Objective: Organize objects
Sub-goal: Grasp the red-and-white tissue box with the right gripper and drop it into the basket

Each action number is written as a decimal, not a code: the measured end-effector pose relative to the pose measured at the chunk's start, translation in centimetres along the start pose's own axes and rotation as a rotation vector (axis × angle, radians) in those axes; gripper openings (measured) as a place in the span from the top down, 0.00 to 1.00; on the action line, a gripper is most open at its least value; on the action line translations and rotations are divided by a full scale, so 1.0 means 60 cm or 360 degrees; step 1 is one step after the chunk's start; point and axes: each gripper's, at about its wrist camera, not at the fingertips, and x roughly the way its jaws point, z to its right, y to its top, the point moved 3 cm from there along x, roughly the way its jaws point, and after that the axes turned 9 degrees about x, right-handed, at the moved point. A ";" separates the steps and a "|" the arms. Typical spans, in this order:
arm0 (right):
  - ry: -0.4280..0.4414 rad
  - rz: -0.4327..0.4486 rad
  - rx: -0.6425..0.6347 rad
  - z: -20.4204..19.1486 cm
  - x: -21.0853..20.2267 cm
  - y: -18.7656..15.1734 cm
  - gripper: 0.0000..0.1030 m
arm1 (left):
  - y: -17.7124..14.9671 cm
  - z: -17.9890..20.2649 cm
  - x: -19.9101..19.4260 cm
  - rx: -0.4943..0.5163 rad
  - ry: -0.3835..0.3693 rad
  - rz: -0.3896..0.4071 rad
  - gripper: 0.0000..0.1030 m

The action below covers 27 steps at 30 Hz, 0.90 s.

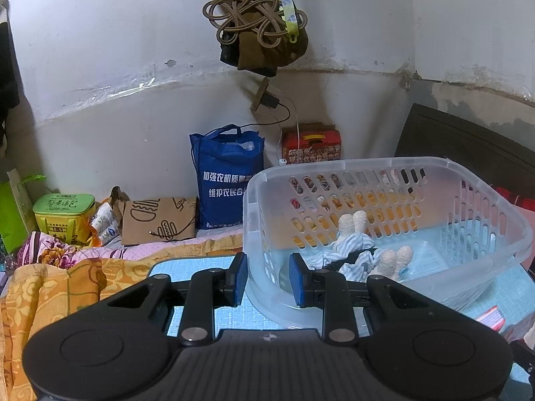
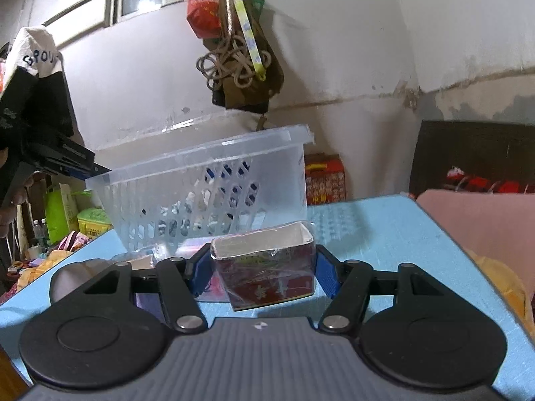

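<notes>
Readable txt: blue tote bag (image 1: 227, 180) w/ white Chinese print "加强农机质量…" over "维护农民合…", both cut off by the basket; white cloth (image 2: 38, 55) hanging at left w/ dark letters approx "GPOU"; other labels too blurred to read.

Beyond the fingers and to their left, a blue tote bag (image 1: 227, 177) with white print stands upright against the wall. A brown paper bag (image 1: 158, 220) with line drawings leans just left of it. Farther left sits a green lidded tin (image 1: 63, 215). Right of the tote bag, a red printed box (image 1: 311, 147) stands at the wall base. High above the fingers, a coiled tan rope (image 1: 250, 20) hangs on the wall. An orange patterned blanket (image 1: 50, 287) lies left of the fingers.
</notes>
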 end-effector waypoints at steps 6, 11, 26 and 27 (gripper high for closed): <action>0.0002 0.0100 0.0042 0.009 -0.030 0.046 0.36 | 0.000 0.006 0.001 0.0022 0.0027 0.0004 0.69; 0.0050 0.0223 -0.0010 -0.010 -0.072 0.111 0.36 | 0.000 0.004 0.000 0.0020 0.0021 0.0006 0.69; 0.0121 0.0149 -0.0244 -0.124 0.041 0.223 0.36 | -0.001 0.005 0.001 0.0021 0.0023 0.0008 0.69; 0.0131 0.0102 -0.0221 -0.121 0.054 0.224 0.36 | -0.001 0.004 0.001 0.0020 0.0020 0.0008 0.69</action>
